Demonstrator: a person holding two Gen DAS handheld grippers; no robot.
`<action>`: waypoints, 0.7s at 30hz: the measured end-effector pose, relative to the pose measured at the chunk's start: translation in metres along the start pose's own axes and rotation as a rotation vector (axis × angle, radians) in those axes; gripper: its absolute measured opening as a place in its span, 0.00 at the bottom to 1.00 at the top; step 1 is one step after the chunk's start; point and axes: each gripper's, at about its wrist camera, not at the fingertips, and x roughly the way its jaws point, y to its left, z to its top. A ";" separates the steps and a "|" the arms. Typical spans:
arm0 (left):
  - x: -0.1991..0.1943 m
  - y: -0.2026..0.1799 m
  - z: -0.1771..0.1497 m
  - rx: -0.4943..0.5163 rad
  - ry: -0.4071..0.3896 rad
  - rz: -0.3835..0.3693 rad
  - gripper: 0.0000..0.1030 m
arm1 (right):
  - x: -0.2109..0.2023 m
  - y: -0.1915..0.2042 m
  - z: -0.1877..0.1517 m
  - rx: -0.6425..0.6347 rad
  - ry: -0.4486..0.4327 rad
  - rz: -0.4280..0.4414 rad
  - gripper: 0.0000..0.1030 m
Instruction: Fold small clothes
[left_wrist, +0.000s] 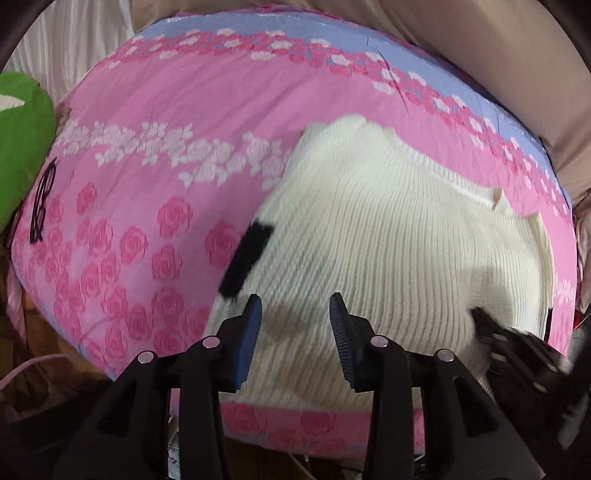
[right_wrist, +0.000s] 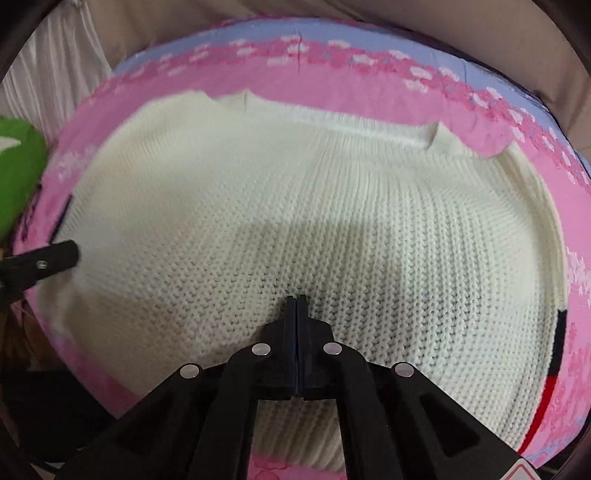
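I see a cream knitted sweater (right_wrist: 295, 206) spread flat on a pink rose-print bedcover (left_wrist: 147, 110), lying toward its near right part in my left view and filling most of my right view. The sweater's ribbed collar (right_wrist: 369, 127) points toward the far edge of the bedcover, where a pale blue band runs. A black stripe (left_wrist: 245, 258) marks the sweater's left side, and black and red stripes (right_wrist: 556, 354) show at its right edge.

A pair of dark-framed glasses (left_wrist: 42, 201) lies near the left edge of the bedcover, well apart from the sweater. A green cushion (left_wrist: 22, 147) sits just past that left edge. White curtains (left_wrist: 74, 40) hang beyond the far left corner, and beige fabric (left_wrist: 498, 55) rises past the far right edge.

My left gripper (left_wrist: 295, 306) hovers over the sweater's near left part, its blue-padded fingers (left_wrist: 249, 332) spread wide with nothing between them. My right gripper (right_wrist: 297, 299) points at the middle of the sweater with its fingers pressed together; whether they pinch any knit I cannot tell. Nothing lies on the sweater between the two tools.
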 end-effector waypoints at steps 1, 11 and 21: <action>0.000 0.002 -0.004 -0.002 0.007 0.001 0.36 | -0.007 0.003 0.002 -0.005 -0.010 -0.008 0.00; -0.006 0.030 -0.016 -0.069 0.014 0.003 0.39 | -0.013 0.025 0.007 -0.010 0.007 0.049 0.00; 0.029 0.067 -0.015 -0.275 0.078 -0.184 0.76 | -0.006 0.034 0.007 -0.049 0.009 0.050 0.00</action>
